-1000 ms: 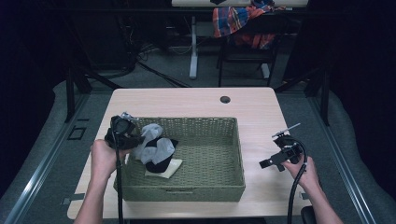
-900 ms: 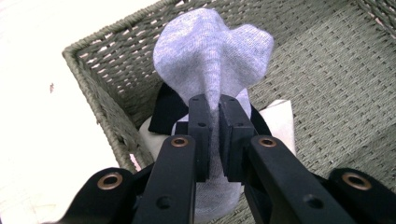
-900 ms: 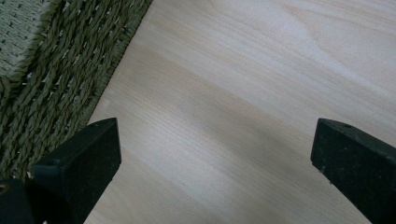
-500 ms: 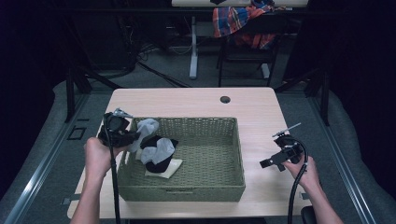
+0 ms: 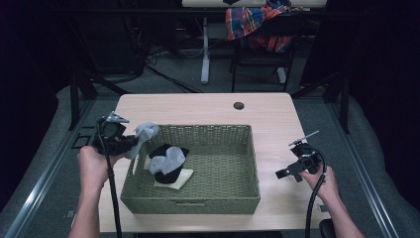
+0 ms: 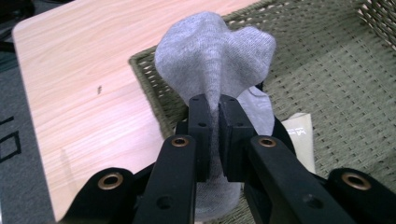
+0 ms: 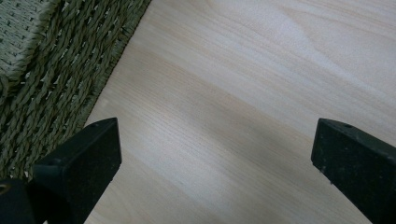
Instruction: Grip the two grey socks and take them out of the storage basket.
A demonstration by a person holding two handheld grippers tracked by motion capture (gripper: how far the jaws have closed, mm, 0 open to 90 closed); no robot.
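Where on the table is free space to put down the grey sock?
The left gripper is shut on the grey sock. Bare wood lies behind the wicker basket, toward the cable hole, and between the basket's right wall and the right gripper. The basket's left end is crowded with a sock pile.

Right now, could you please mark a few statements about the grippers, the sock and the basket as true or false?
1. The left gripper is shut on a light grey knitted sock. True.
2. The right gripper also holds a sock. False: its fingers stand wide apart over the bare pale wooden table.
3. The olive-green rectangular woven basket holds nothing. False: a black garment, another grey sock and a cream one lie at its left end.
4. The held sock hangs by the basket's left rim. True.
5. The right gripper is inside the basket. False: it is beside it, to the right.
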